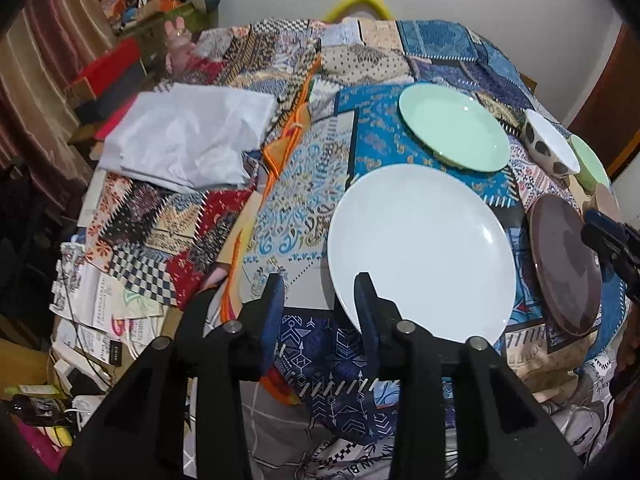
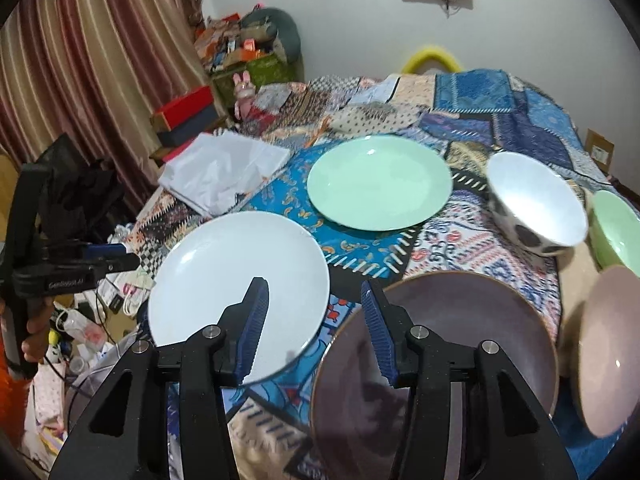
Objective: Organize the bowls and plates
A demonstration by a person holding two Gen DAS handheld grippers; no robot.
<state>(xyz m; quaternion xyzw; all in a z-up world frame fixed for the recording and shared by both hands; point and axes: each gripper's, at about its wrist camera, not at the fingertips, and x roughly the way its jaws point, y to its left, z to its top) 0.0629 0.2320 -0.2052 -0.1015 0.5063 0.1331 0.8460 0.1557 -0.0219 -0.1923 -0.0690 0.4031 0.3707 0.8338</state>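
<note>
A white plate (image 1: 420, 252) (image 2: 240, 272) lies on the patchwork quilt (image 1: 304, 176). My left gripper (image 1: 320, 292) (image 2: 128, 258) hovers open over its near-left rim and grips nothing. Right of it lies a mauve plate (image 1: 564, 264) (image 2: 440, 360). My right gripper (image 2: 313, 292) (image 1: 596, 236) stands open above the gap between these two plates, empty. Farther back are a mint green plate (image 1: 454, 126) (image 2: 380, 182), a white bowl with dark spots (image 1: 548, 144) (image 2: 536, 200), a green bowl (image 2: 618, 228) and a mauve bowl (image 2: 612, 348).
Crumpled white paper (image 1: 188, 140) (image 2: 224, 168) lies on the quilt's left side. Beyond the left edge are boxes, cables and clutter (image 1: 92, 320), with a red box (image 2: 184, 106) and striped curtains (image 2: 100, 60) behind. A hand (image 2: 34, 332) holds the left gripper's handle.
</note>
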